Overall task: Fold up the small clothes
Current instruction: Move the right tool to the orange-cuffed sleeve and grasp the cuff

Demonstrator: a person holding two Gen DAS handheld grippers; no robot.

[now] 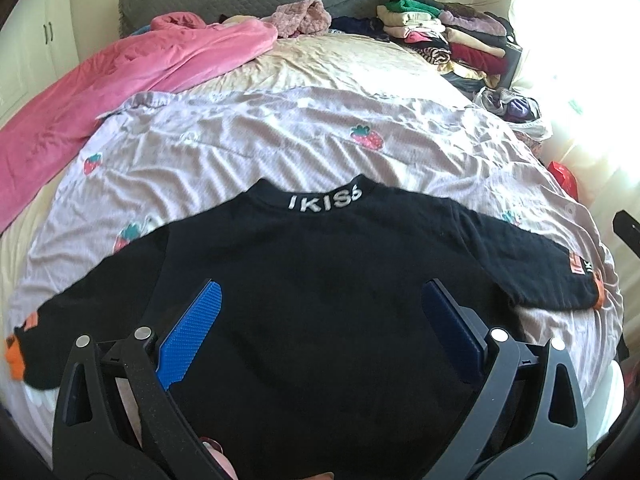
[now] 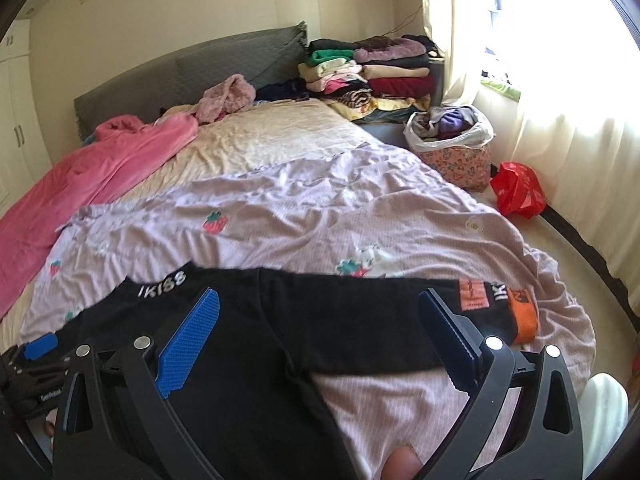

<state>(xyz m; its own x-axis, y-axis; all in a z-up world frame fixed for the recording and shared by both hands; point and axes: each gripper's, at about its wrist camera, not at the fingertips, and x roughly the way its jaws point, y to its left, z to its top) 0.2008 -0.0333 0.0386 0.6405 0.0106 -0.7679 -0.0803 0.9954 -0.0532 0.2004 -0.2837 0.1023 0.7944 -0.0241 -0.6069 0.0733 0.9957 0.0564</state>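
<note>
**Black top laid flat, both grippers wide and empty: start the fold from a sleeve**

Nearest the left camera, the left gripper [image 1: 320,332] hangs over the body of the black top [image 1: 320,280] with its blue pads spread wide and nothing between them. The right gripper [image 2: 320,340] is spread just as wide and also holds nothing; it sits above the right armpit, where the sleeve leaves the body.

The top lies back-up on the lilac strawberry sheet [image 1: 280,148], its collar lettering [image 1: 324,202] pointing away from the person and both sleeves stretched out sideways. The right sleeve ends in an orange cuff [image 2: 524,320] beside an orange patch [image 2: 474,294]; the left cuff [image 1: 16,360] lies near the bed's edge.

Judging from this layout, the step in hand is the first sleeve fold. To do it well, each gripper should drop low and pinch only the black fabric, since the sheet beneath is loose and wrinkled and could easily come up with it. Taking a sleeve near its cuff and the shoulder seam together would carry it across the back without twisting. The body looks smooth, so avoid dragging it.

Farther off lie a pink blanket [image 1: 120,76] on the left and folded clothes stacked [image 2: 372,76] by the headboard, a likely place for the finished top.
</note>
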